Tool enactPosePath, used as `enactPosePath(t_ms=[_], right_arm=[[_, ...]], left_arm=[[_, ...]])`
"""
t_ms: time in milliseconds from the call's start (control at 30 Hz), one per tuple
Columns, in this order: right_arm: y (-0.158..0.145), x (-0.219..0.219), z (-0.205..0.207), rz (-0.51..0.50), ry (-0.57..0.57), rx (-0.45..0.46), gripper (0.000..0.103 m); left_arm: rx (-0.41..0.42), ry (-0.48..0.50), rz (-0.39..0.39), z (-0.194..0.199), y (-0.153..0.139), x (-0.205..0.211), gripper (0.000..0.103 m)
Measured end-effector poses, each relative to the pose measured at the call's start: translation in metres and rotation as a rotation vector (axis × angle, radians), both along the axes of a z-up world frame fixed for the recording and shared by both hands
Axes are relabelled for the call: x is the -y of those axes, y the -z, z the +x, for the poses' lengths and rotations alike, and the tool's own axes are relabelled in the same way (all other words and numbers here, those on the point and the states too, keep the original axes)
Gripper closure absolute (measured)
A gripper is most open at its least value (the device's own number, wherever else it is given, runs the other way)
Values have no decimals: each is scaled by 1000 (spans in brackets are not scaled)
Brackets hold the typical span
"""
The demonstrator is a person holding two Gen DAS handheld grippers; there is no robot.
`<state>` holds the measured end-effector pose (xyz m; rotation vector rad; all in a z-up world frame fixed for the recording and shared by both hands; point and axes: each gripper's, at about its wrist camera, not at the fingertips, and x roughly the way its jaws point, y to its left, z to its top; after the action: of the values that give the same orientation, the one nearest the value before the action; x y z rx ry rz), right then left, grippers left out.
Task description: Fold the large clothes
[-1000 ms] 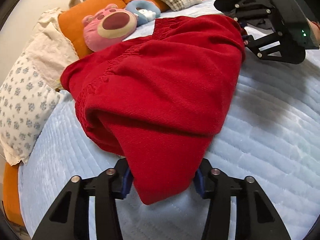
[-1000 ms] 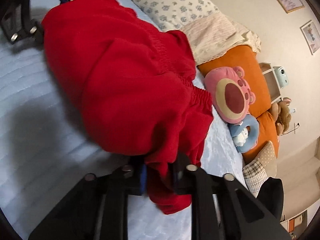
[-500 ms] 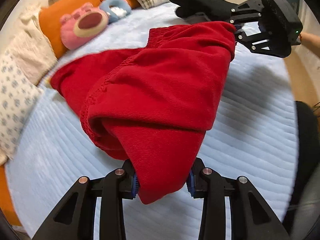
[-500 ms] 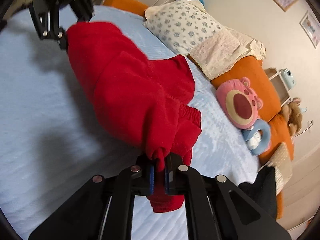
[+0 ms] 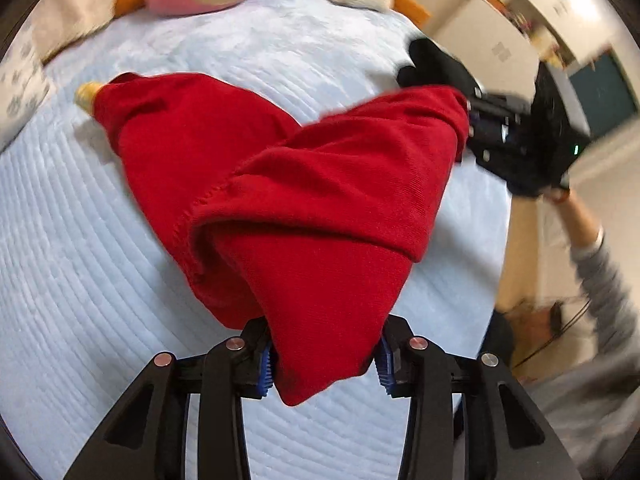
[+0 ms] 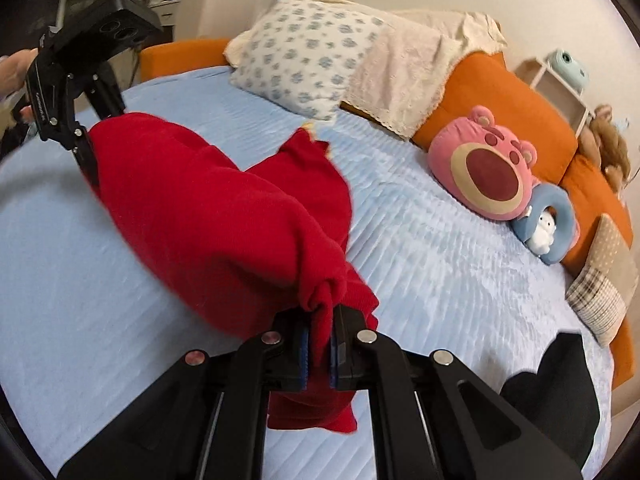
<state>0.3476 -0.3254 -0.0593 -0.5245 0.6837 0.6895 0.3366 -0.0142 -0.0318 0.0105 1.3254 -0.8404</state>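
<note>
A large red knitted garment (image 5: 304, 200) hangs between my two grippers above the light blue bed cover (image 5: 80, 280). My left gripper (image 5: 326, 364) is shut on one bunched end of it. My right gripper (image 6: 319, 354) is shut on the other end (image 6: 224, 224). In the left wrist view the right gripper (image 5: 516, 136) is at the far right, lifted. In the right wrist view the left gripper (image 6: 68, 92) is at the far left. A far corner of the garment (image 6: 308, 148) trails on the bed cover (image 6: 440, 264).
Pillows and an orange bolster (image 6: 500, 92) line the far edge of the bed, with a pink plush (image 6: 484, 168) and a blue ring plush (image 6: 544, 228). A dark garment (image 6: 552, 392) lies near the bed's corner. A person's arm (image 5: 592, 248) is at the right.
Both grippers have lifted and pulled the red garment back from the pillows, so less of it lies on the bed. Both views have swung round.
</note>
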Motion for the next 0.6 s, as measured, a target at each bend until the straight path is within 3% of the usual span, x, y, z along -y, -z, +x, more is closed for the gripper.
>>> enactPosePath(t_ms=[167, 300, 400, 500, 533, 567, 600], right_arm=[[-1, -16, 85, 2, 90, -120, 96], [12, -29, 135, -36, 145, -136, 96], [22, -42, 164, -62, 172, -123, 95], [32, -51, 194, -27, 230, -139, 92], [35, -52, 202, -16, 267, -146, 77], [37, -52, 209, -6, 315, -133, 43], [36, -51, 211, 15, 348, -103, 29]], left_arm=[[54, -157, -5, 70, -7, -16, 55], [101, -260, -5, 112, 3, -24, 50], [89, -347, -12, 138, 18, -33, 50], [86, -424, 6, 164, 34, -48, 46], [93, -454, 15, 168, 40, -52, 40], [103, -497, 24, 175, 48, -55, 37], [109, -531, 20, 181, 56, -58, 37]])
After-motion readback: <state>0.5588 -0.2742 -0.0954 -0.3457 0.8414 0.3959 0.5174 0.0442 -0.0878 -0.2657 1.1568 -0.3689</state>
